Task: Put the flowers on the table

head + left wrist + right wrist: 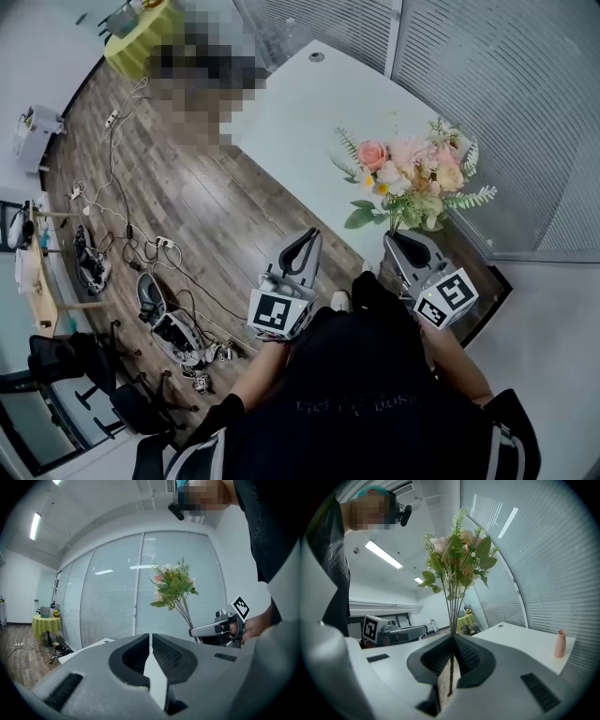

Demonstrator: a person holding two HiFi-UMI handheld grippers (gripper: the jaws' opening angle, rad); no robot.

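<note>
A bouquet of pink and cream flowers (412, 178) with green leaves stands upright in the air beside the white table (300, 112). My right gripper (399, 240) is shut on its thin stems (451, 616), which run up from between the jaws to the blooms (457, 559). My left gripper (310, 236) hangs to the left of it, shut with nothing between its jaws (150, 641). From the left gripper view the flowers (172, 585) and the right gripper (220, 629) show against the glass wall.
A small pink vase (560, 643) stands on the white table (520, 639) near the blinds. Glass walls with blinds (506, 103) close off the right side. Cables and devices (169, 319) litter the wooden floor at left. A yellow-covered table (141, 37) stands far back.
</note>
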